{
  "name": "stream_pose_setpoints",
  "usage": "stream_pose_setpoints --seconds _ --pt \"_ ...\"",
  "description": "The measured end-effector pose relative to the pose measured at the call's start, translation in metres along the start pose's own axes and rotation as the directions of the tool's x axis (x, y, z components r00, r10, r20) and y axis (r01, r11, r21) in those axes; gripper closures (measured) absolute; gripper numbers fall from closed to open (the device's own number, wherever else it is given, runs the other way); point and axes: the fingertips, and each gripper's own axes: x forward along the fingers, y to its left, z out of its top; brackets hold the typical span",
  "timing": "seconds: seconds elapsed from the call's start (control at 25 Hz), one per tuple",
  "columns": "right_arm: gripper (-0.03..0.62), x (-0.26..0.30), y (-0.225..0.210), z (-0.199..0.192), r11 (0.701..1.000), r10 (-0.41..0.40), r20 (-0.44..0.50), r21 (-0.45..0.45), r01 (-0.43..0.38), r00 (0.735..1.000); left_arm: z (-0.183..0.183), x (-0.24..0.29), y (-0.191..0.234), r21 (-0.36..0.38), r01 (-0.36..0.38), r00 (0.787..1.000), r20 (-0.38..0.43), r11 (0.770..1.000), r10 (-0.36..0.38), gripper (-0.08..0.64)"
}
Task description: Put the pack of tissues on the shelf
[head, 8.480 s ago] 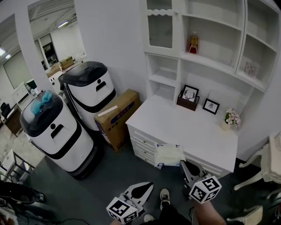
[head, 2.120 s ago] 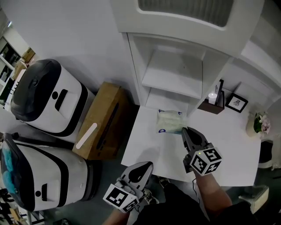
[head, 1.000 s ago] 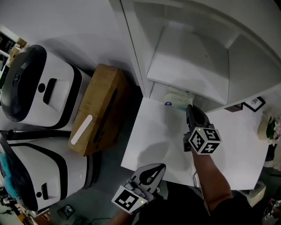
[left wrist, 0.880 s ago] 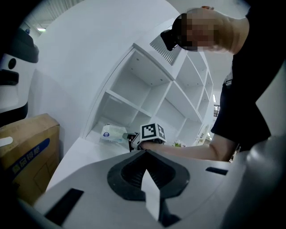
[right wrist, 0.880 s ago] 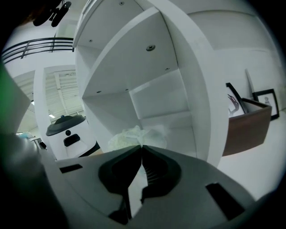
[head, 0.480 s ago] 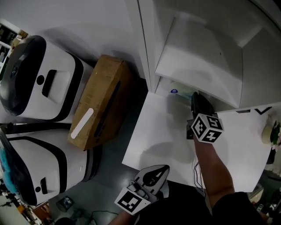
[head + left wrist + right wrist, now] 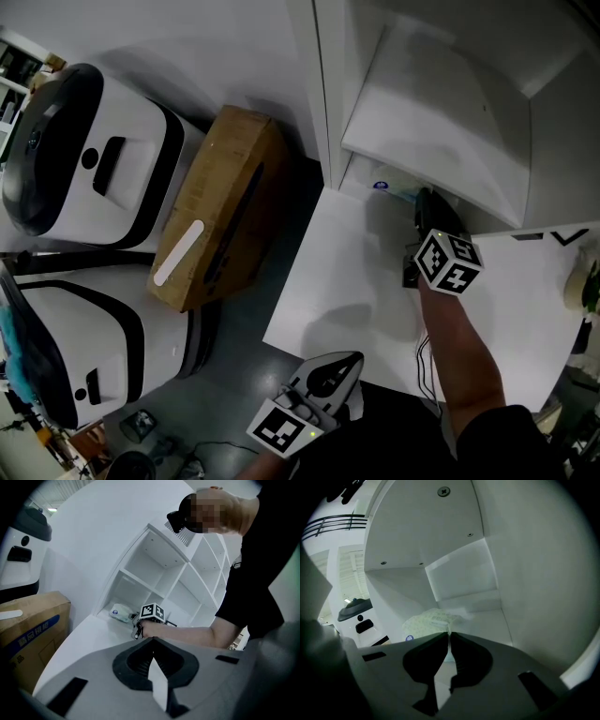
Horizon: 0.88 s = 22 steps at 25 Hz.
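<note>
The white shelf unit stands at the far side of the desk. Its lowest compartment, at the far left, opens straight onto the desk top. The step in hand looks like the placing itself, near its end. The pack appears to be down inside that compartment and only the release is left.

The right gripper reaches forward under the shelf board, its tips inside the opening. In the right gripper view its jaws are drawn almost together, with only a thin sliver between them. They seem to pinch the near edge of the wrapper rather than the body of the pack. The left gripper hangs off the desk's near edge, well apart from the shelf. Its jaws are together on nothing, and it takes no part.

The pack of tissues lies on the compartment floor just beyond the right gripper's tips. It touches them and spreads a little to their left, with the back wall farther off. In the head view only its near left corner shows under the board.

The next move calls for parting the jaws. The gripper should then draw straight back toward the near side, low enough to miss the board above and without dragging the pack out.
</note>
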Motion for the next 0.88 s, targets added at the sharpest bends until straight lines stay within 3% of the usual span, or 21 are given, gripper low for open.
stream_pose_setpoints --seconds 0.24,0.36,0.76,0.88 --pt "0.581 0.0 0.001 -0.004 1.0 0.019 -0.026 0.002 -0.019 0.999 0.0 -0.003 -0.003 0.003 -0.005 1.0 0.0 1.0 0.005 0.555" --pt "0.515 -0.002 0.002 -0.005 1.0 0.025 -0.029 0.01 -0.024 0.999 -0.002 -0.006 -0.004 0.006 -0.007 1.0 -0.001 1.0 0.007 0.555" --pt "0.517 -0.043 0.007 0.003 1.0 0.012 0.01 0.011 -0.012 1.0 0.003 -0.02 -0.011 0.025 0.003 1.0 0.019 1.0 -0.004 0.555" --pt "0.569 -0.063 0.01 0.008 1.0 0.024 0.02 0.016 -0.024 1.0 0.006 -0.026 -0.013 0.046 0.019 0.999 0.026 0.999 -0.02 0.555"
